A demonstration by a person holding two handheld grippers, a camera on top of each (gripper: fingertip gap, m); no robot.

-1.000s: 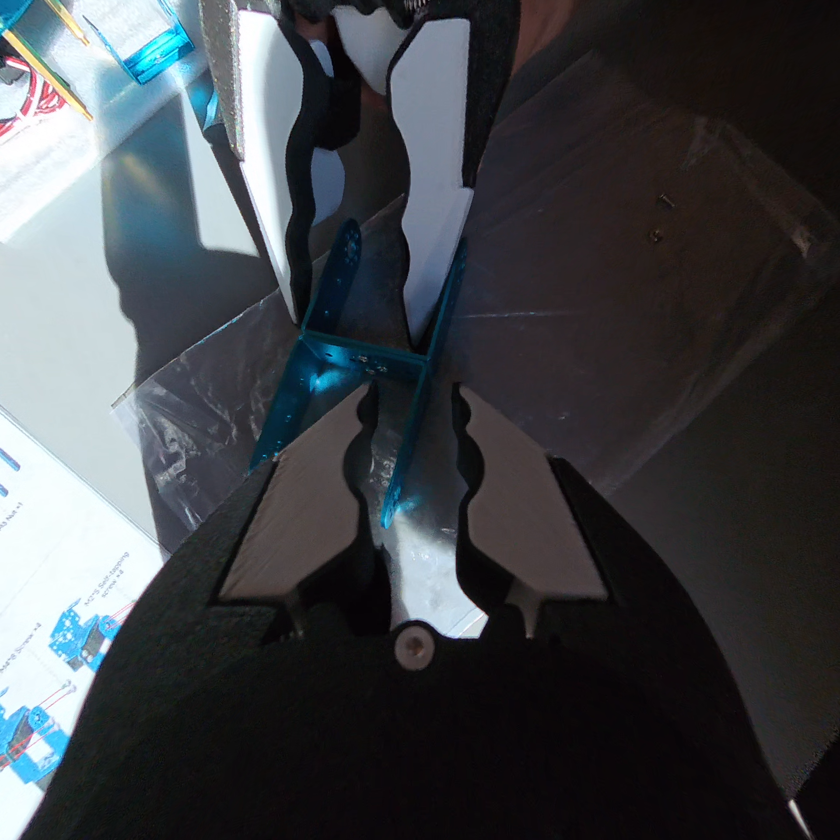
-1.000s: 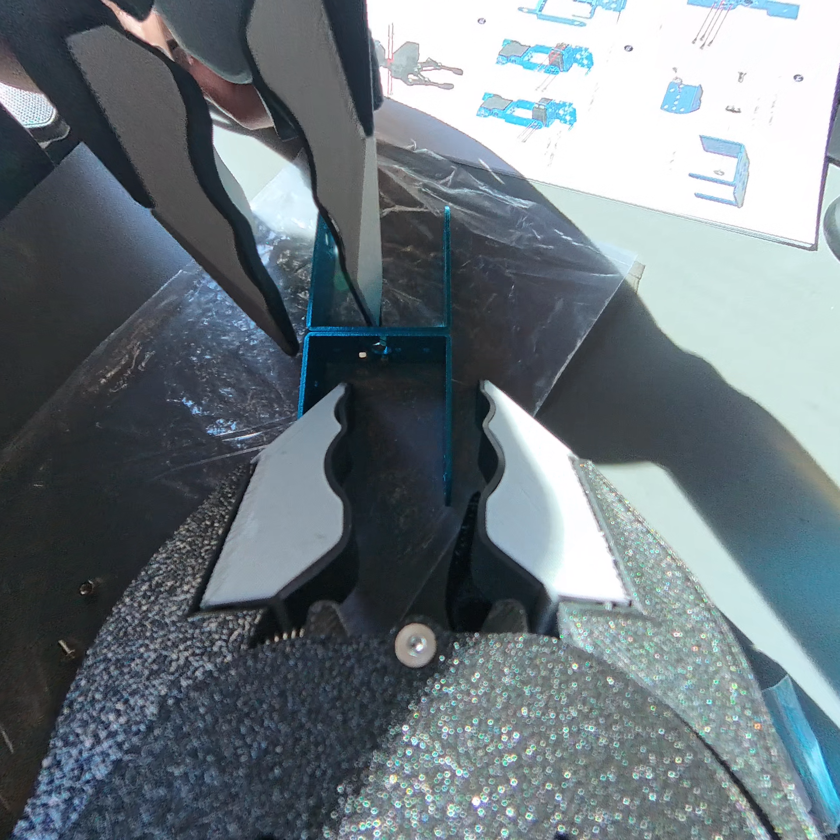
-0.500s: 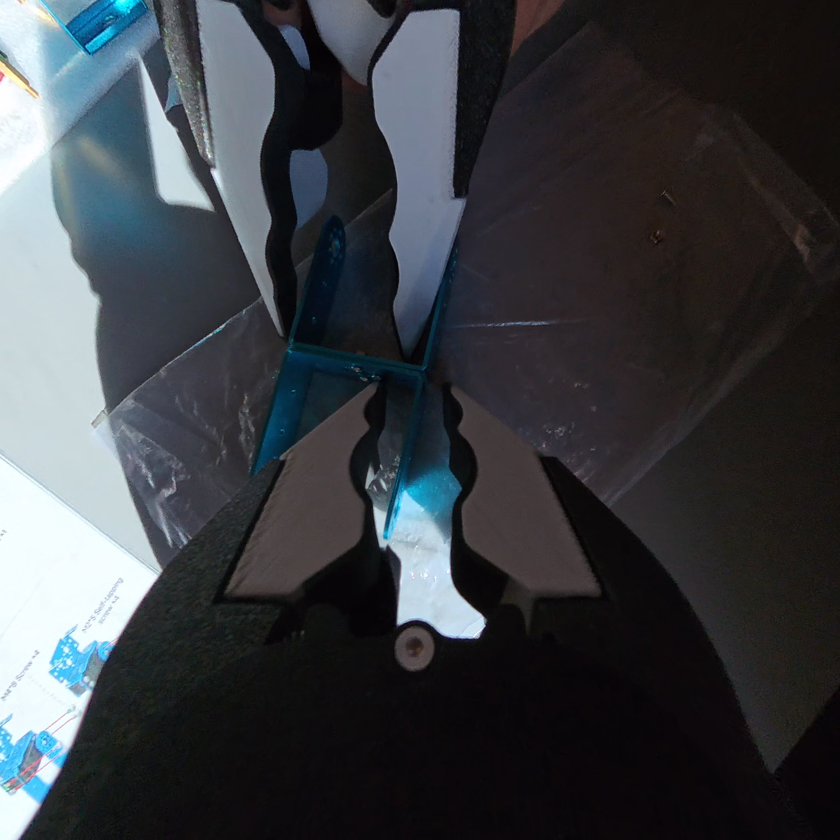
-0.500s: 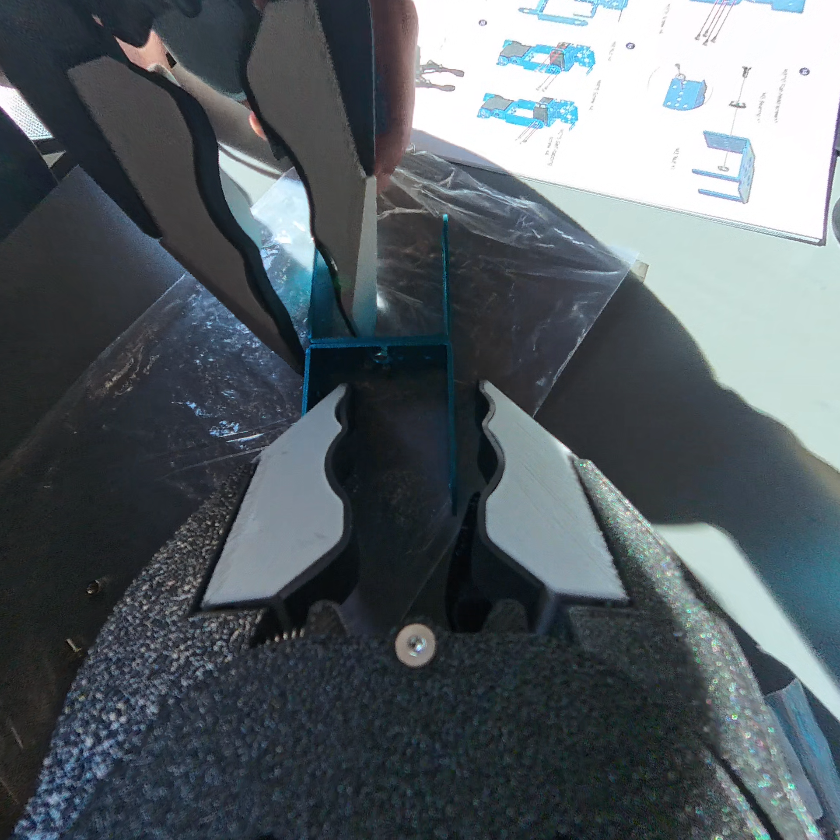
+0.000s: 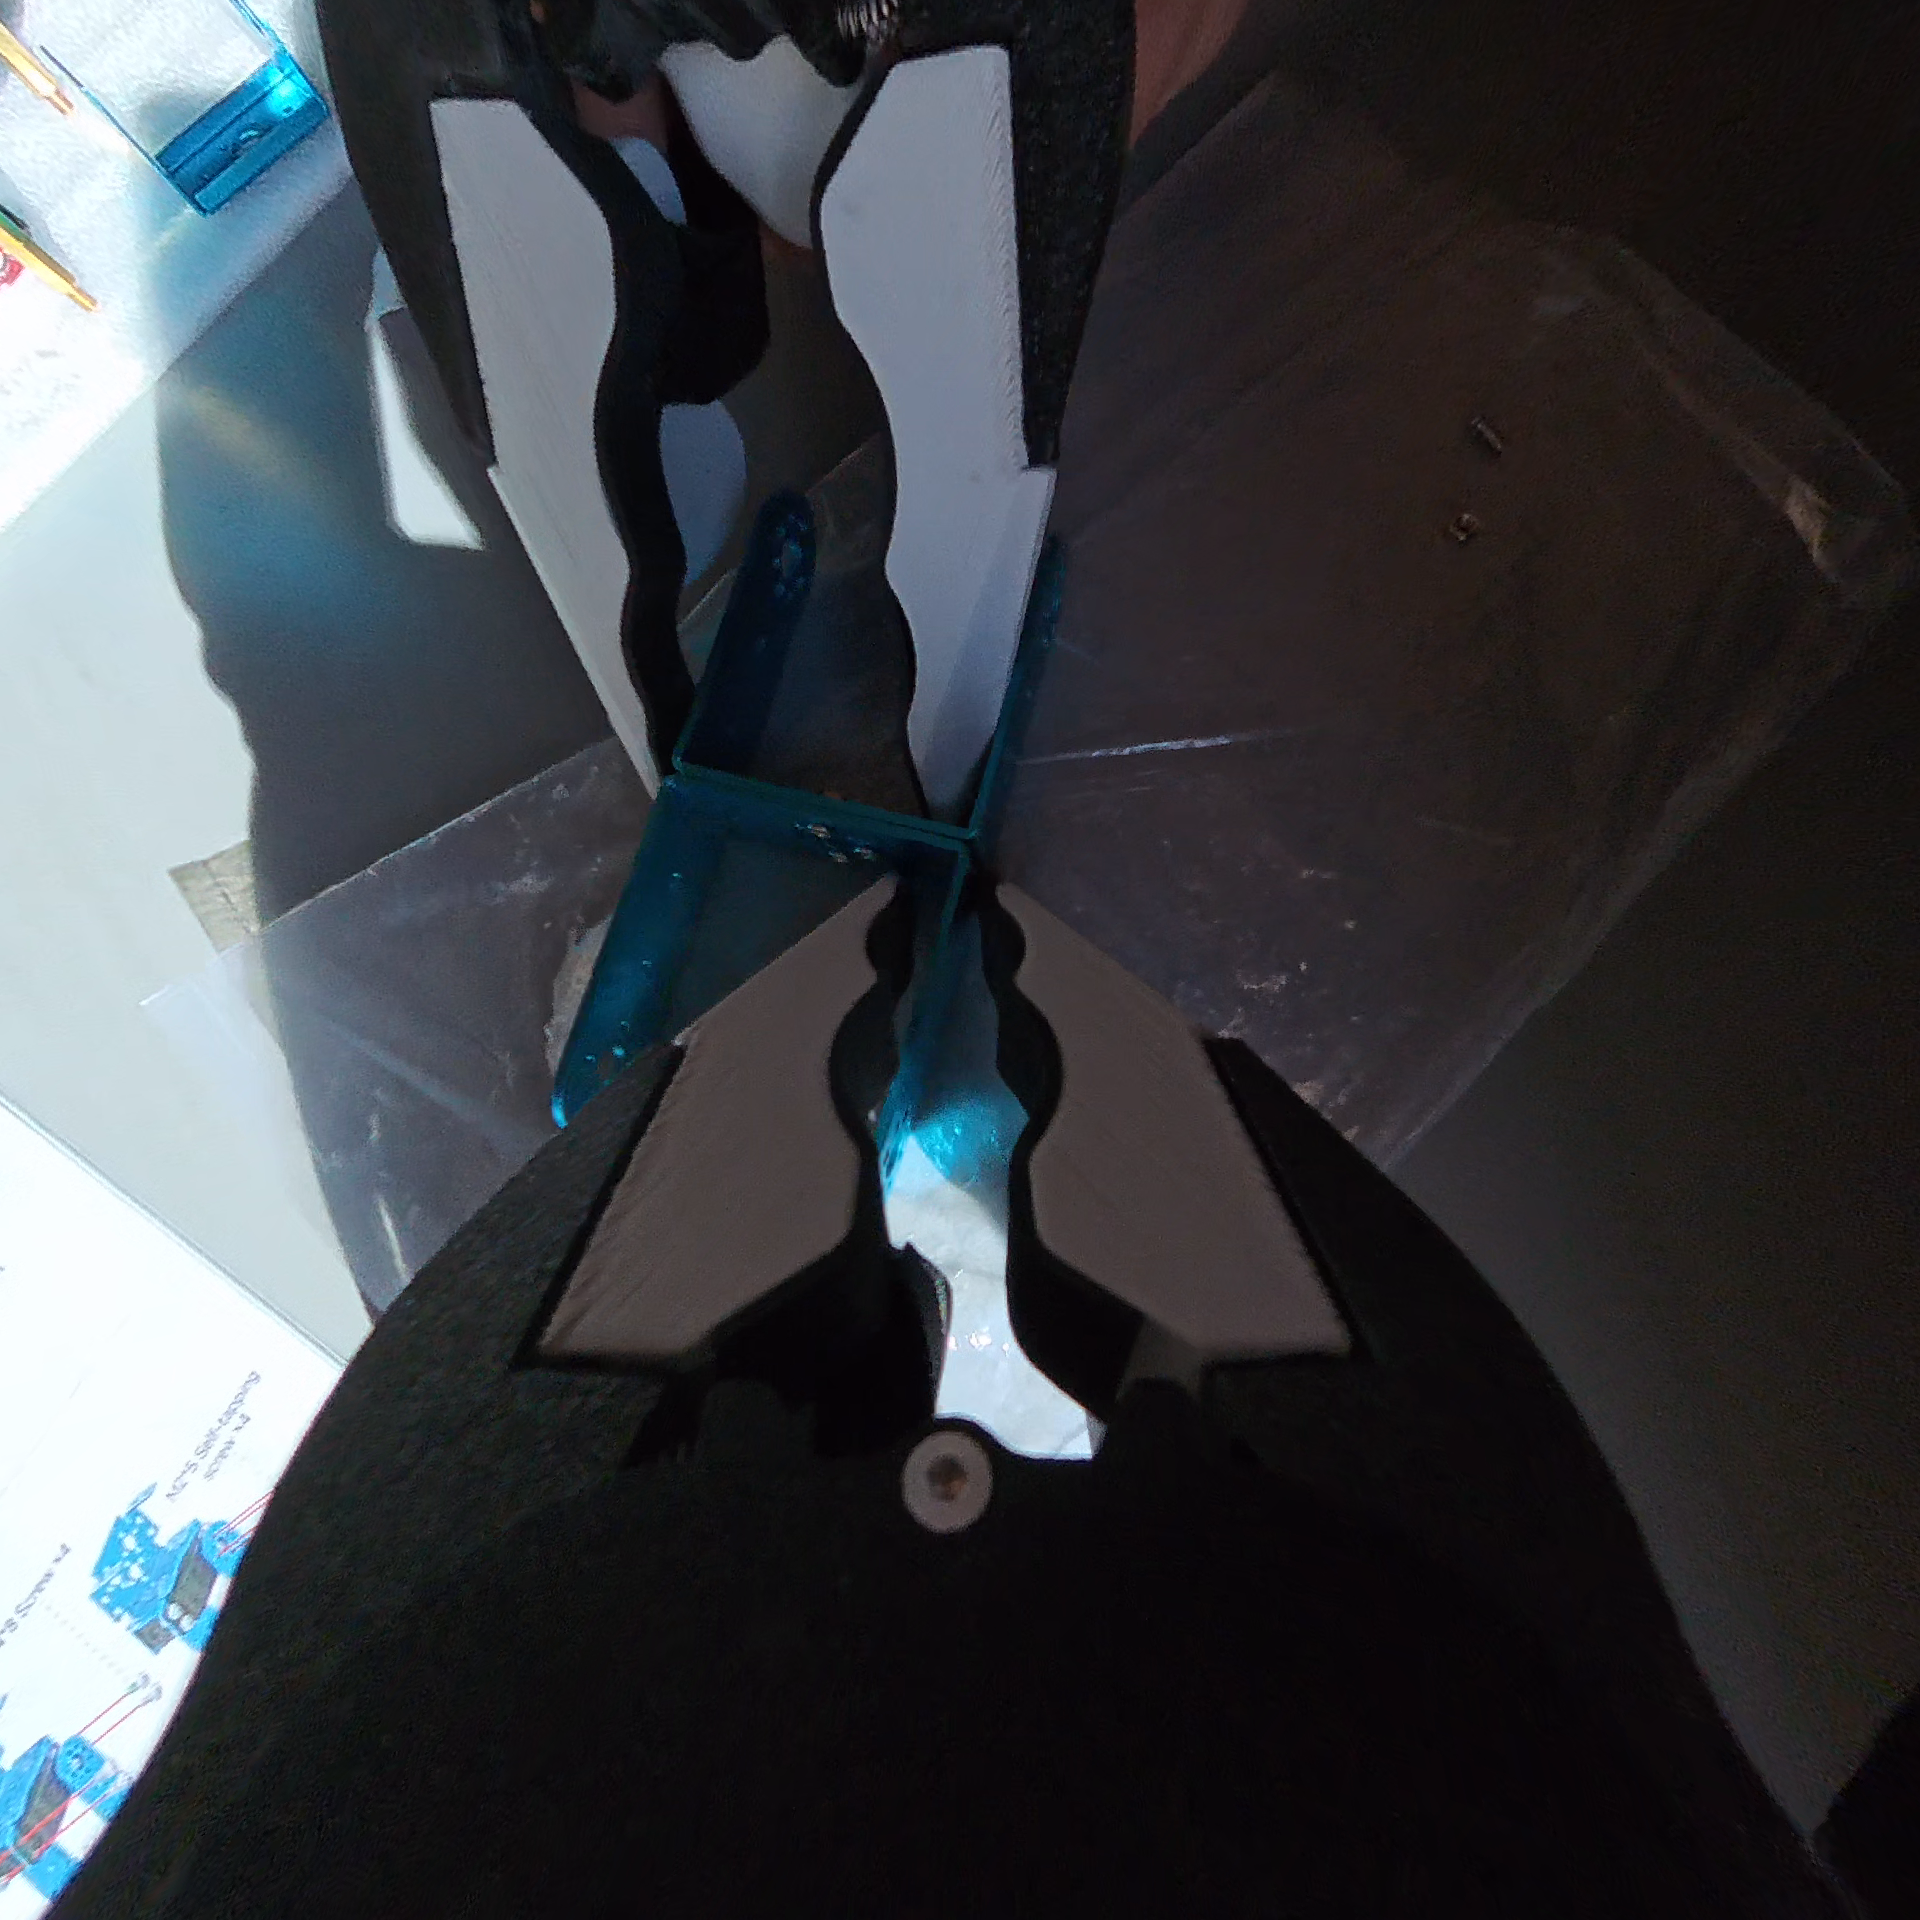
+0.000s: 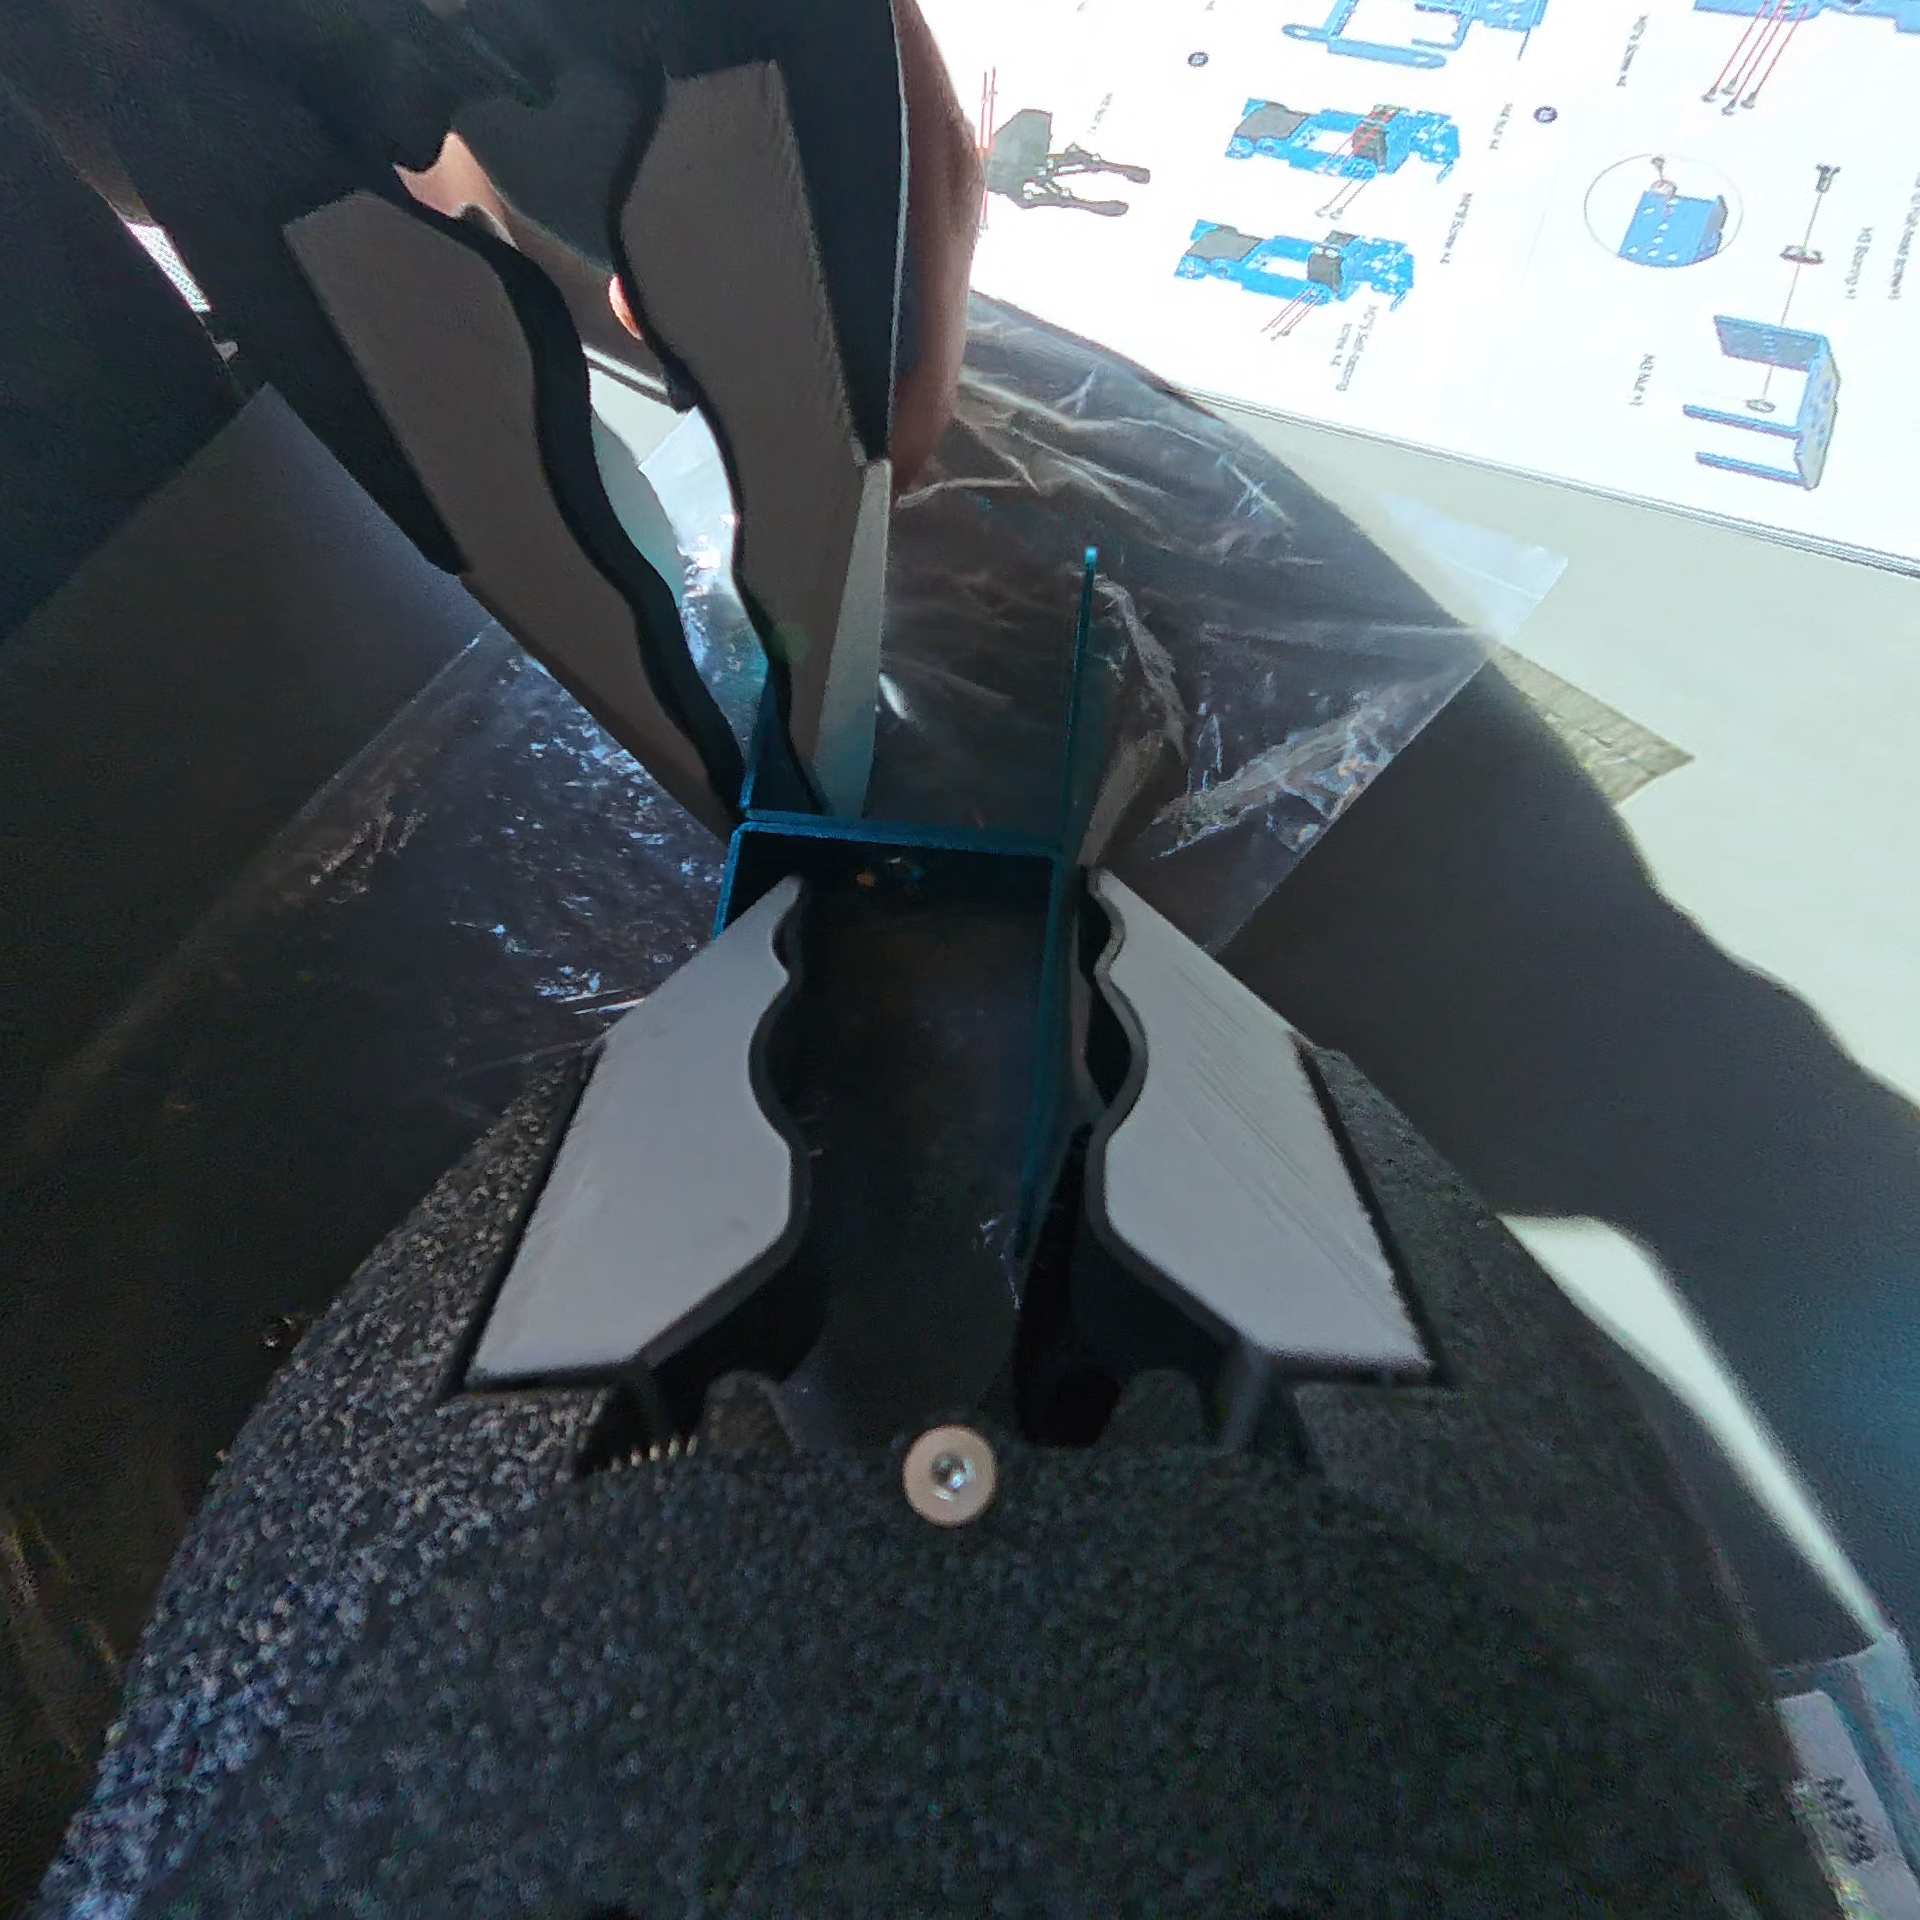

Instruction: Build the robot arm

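Observation:
Two blue metal U-brackets stand back to back on a clear plastic bag, with small screw heads at their shared plate (image 5: 831, 831). My left gripper (image 5: 945, 899) straddles one upright arm (image 5: 935, 1101) of the near bracket. Its fingers are close together, and a thin gap still shows on each side of the arm. It also shows in the right wrist view (image 6: 784, 805). My right gripper (image 6: 945, 883) is open wide over the opposite bracket (image 6: 904, 844). That bracket's right wall (image 6: 1049, 1039) lies just inside the right finger. It also shows in the left wrist view (image 5: 805, 784).
The plastic bag (image 5: 1403, 831) lies partly on a dark mat (image 5: 1714, 1143) and partly on a white table (image 5: 83, 727). Two tiny screws (image 5: 1465, 525) lie on the bag. An illustrated instruction sheet (image 6: 1558, 208) lies beyond. A blue part (image 5: 229, 135) sits far left.
My left gripper's fingers have drawn steadily closer around the bracket arm and moved slightly forward. The right gripper's opening has stayed the same, and it has moved slightly forward.

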